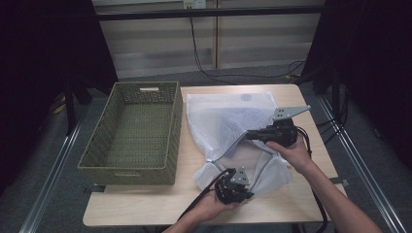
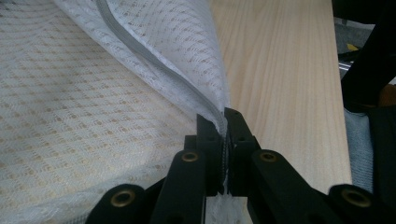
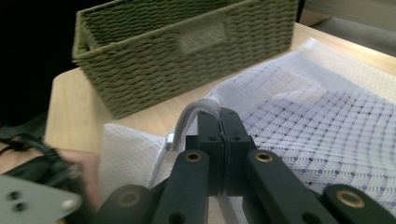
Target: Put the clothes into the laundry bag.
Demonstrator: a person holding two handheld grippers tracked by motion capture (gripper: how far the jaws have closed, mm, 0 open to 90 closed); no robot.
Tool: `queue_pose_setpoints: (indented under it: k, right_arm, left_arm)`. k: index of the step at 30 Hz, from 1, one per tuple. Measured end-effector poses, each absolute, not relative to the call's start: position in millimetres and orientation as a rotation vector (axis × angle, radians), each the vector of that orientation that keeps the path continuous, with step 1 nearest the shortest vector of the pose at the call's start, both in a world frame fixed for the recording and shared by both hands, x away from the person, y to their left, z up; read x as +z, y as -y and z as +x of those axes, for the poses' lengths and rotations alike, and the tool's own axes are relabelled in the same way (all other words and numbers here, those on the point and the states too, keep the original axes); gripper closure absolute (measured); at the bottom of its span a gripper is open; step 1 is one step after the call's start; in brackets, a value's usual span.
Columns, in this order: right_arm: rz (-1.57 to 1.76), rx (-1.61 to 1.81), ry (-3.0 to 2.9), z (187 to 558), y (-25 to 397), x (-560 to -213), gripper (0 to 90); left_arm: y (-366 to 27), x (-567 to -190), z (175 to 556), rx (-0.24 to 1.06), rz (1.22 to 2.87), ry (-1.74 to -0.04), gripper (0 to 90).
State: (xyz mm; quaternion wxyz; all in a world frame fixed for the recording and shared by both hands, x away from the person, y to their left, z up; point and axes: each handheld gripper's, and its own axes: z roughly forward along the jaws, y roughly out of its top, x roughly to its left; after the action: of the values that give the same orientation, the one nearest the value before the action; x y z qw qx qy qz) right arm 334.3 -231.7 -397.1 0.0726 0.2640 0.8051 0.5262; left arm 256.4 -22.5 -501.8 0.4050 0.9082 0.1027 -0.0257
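Observation:
A white mesh laundry bag lies on the wooden table, right of a woven basket. My left gripper is at the bag's near end, shut on its zippered edge, which rises from the jaws in the left gripper view. My right gripper is over the bag's middle right, shut on the grey zipper edge and lifting it slightly. The mesh spreads to the right of its jaws in the right gripper view.
An olive woven basket with cut-out handles stands on the table's left half, with nothing inside it. Bare wood runs along the near edge. Black cables trail from both grippers. The table's right edge is close to my right hand.

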Motion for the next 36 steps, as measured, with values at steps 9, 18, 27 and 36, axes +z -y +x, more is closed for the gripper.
queue_pose_setpoints:
  k: [9,18,27,36]
  right_arm:
    - [0.724,1.599,-2.476,309,224,-389,89.0]
    - [0.813,1.545,-2.563,299,236,-421,88.9]
    - [0.827,1.531,-2.643,293,234,-445,88.8]
    - [0.849,1.469,-2.715,294,228,-461,88.5]
  left_arm:
    - [22,-502,256,-0.072,2.292,-0.26,87.0]
    - [23,-502,256,-0.07,2.288,-0.26,87.0]
    - [23,-500,256,-0.046,2.325,-0.229,86.9]
    - [23,-500,255,-0.059,2.311,-0.246,86.8]
